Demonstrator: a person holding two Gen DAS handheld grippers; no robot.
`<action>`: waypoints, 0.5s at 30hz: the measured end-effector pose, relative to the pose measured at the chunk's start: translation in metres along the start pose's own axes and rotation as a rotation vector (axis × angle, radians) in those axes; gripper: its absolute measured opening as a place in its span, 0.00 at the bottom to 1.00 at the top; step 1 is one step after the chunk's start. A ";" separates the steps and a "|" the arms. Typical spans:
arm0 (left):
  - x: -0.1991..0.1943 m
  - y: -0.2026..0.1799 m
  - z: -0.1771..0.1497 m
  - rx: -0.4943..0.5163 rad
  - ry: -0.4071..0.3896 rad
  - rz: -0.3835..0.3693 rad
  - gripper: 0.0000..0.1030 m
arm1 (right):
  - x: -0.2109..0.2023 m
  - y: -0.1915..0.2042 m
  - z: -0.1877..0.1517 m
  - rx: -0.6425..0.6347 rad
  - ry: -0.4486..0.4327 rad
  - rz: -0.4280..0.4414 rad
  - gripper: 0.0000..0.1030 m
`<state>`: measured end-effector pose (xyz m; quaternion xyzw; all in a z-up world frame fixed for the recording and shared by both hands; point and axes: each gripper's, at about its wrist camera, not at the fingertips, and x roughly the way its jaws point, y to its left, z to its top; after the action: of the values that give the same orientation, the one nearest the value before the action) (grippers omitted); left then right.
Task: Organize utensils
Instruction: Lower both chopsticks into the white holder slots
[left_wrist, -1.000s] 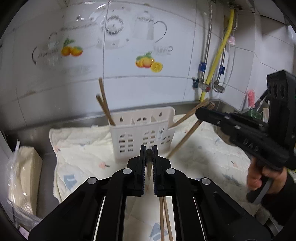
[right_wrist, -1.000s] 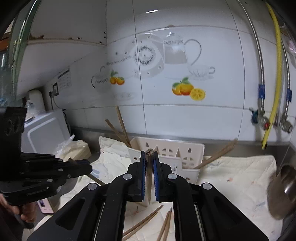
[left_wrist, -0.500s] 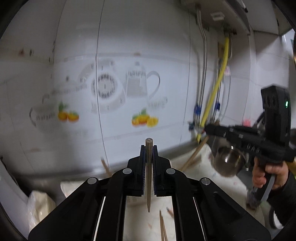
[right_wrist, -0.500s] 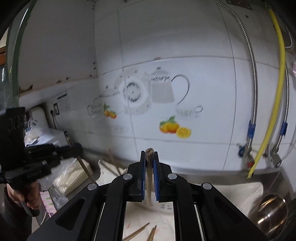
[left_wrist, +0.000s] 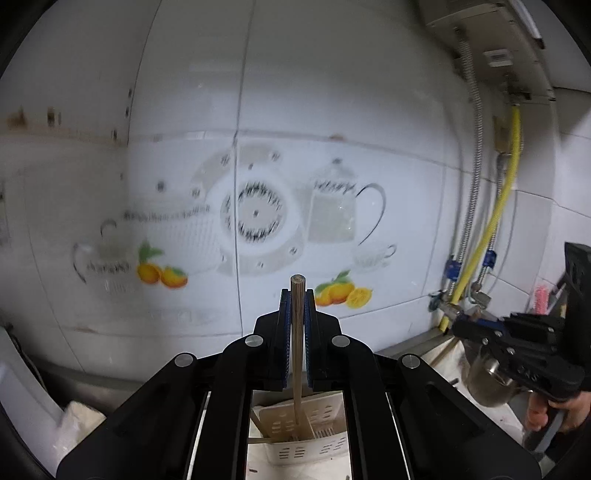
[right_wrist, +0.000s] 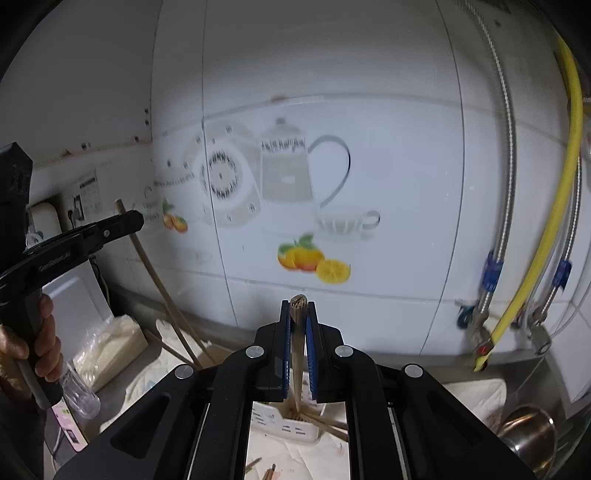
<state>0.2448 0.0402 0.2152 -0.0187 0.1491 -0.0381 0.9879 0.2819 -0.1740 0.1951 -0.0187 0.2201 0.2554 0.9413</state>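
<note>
Clamped between the blue pads of the left gripper (left_wrist: 297, 295), a wooden chopstick (left_wrist: 297, 343) is held upright, its blunt end standing just above the fingertips and its thin end reaching down below the jaws into the white slotted utensil holder (left_wrist: 314, 428). A second chopstick (right_wrist: 297, 350) is pinched the same way by the right gripper (right_wrist: 297, 306), its tip pointing down at the same holder (right_wrist: 291, 424), seen directly under the jaws. Both tools are raised and aimed at the tiled wall (left_wrist: 258, 166), with the holder low between their arms. From the left wrist view the right gripper is seen off to the right, gripped by a hand (left_wrist: 546, 413) near a steel pot (left_wrist: 487, 380). Inside the holder, more chopsticks (right_wrist: 328, 421) are seen leaning out to the right, and loose ones (right_wrist: 258, 467) lie on the cloth (right_wrist: 155, 384) below.
</note>
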 end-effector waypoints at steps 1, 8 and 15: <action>0.005 0.002 -0.005 -0.006 0.017 0.009 0.05 | 0.005 -0.001 -0.005 0.000 0.016 0.004 0.07; 0.038 0.016 -0.041 -0.045 0.153 -0.011 0.05 | 0.028 -0.005 -0.028 0.012 0.079 -0.003 0.07; 0.049 0.016 -0.064 -0.050 0.213 -0.017 0.07 | 0.039 -0.010 -0.044 0.032 0.111 -0.021 0.08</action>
<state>0.2737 0.0507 0.1387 -0.0403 0.2542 -0.0443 0.9653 0.2994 -0.1701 0.1382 -0.0199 0.2757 0.2406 0.9304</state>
